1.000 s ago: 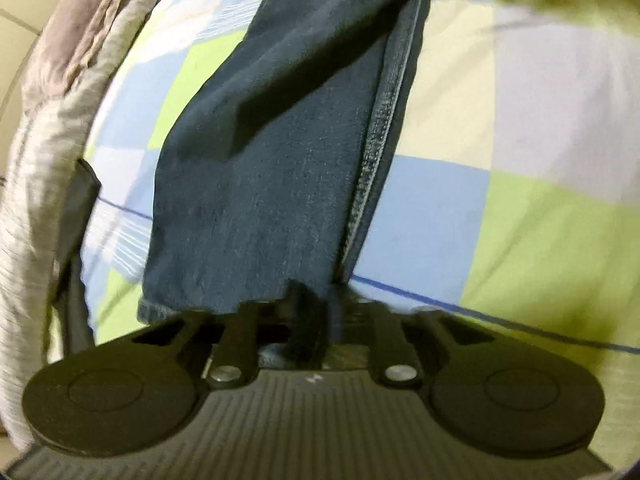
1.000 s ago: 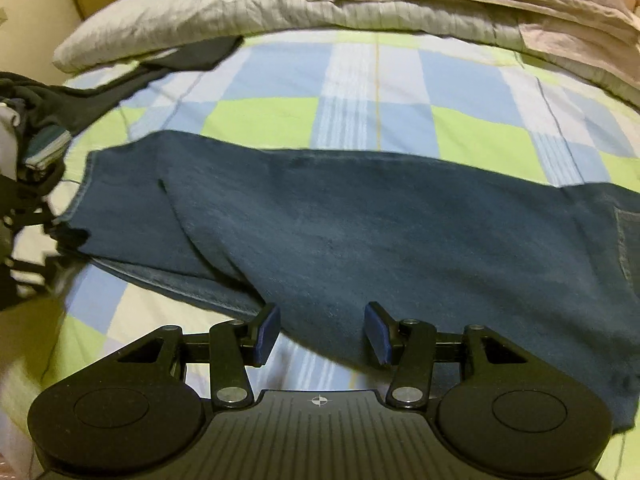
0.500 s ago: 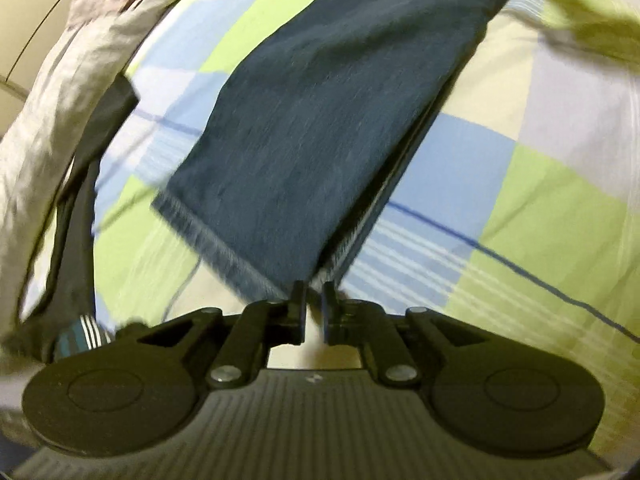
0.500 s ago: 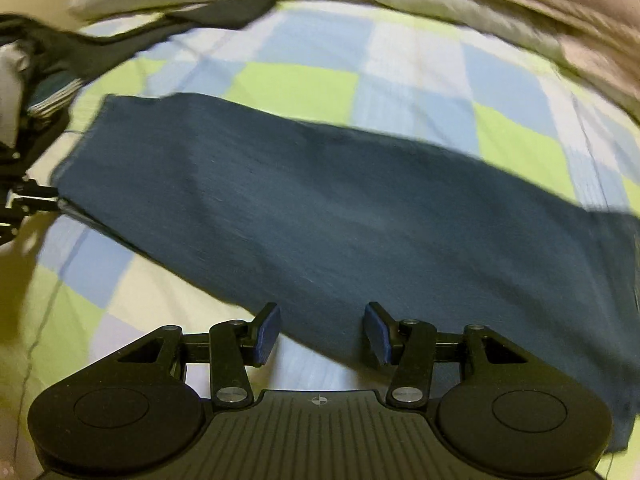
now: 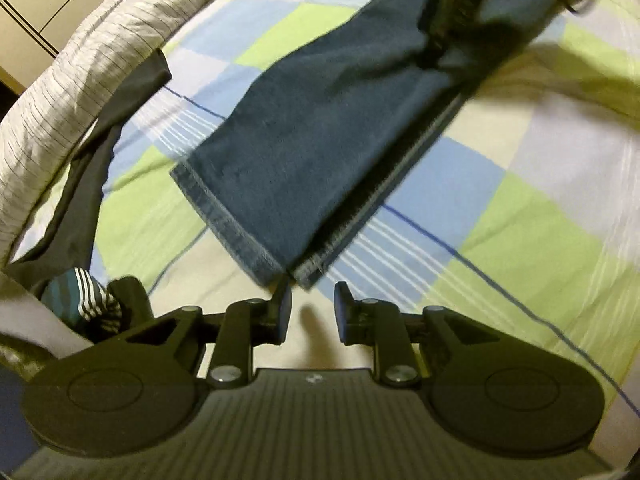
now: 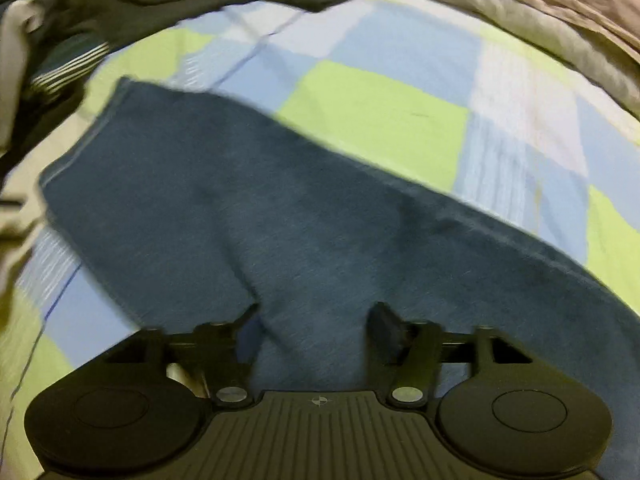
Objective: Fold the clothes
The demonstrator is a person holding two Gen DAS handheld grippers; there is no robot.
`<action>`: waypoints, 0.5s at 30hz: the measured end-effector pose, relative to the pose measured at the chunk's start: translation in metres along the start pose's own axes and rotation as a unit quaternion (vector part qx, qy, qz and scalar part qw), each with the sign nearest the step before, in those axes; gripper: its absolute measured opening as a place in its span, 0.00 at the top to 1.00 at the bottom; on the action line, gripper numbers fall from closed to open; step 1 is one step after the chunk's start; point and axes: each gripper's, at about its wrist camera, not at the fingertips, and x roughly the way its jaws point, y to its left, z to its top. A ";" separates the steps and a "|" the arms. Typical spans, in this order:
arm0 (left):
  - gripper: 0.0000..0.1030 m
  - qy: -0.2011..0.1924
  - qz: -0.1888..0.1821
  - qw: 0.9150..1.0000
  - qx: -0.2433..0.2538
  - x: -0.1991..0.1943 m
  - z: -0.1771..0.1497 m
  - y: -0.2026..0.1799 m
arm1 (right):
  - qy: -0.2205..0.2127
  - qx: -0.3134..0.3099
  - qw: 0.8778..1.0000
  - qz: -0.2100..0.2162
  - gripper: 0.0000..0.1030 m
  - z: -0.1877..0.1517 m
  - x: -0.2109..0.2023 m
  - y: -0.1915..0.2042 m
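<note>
A pair of dark blue jeans lies flat on the checked bedsheet, legs stacked, hems toward the left wrist camera. My left gripper hovers just short of the hem corner; its jaws are opening and nothing is between them. In the right wrist view the same jeans fill the middle. My right gripper hangs low over the denim, jaws opening wide, with cloth under the gap but not pinched. The other gripper and a hand show blurred at the top right of the left wrist view.
A striped grey quilt is bunched along the bed's far side, with a dark garment lying beside it. A teal striped cloth sits by the left gripper. The quilt also borders the top of the right wrist view.
The left gripper let go of the jeans hem, backed off and its jaws parted. The right gripper sank closer to the denim, shifted along the leg, and opened wider.
</note>
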 end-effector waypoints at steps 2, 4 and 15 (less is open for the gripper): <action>0.82 0.003 0.001 1.000 -0.010 -0.002 -0.007 0.000 | -0.006 -0.013 1.000 -0.026 0.40 0.002 -0.008 0.011; 0.82 0.004 0.006 1.000 -0.019 -0.005 -0.012 0.001 | -0.030 -0.044 0.998 -0.031 0.40 0.000 -0.022 0.034; 0.75 -0.005 0.035 0.998 -0.057 -0.032 -0.045 -0.006 | -0.145 -0.355 0.923 0.007 0.40 -0.023 0.001 0.215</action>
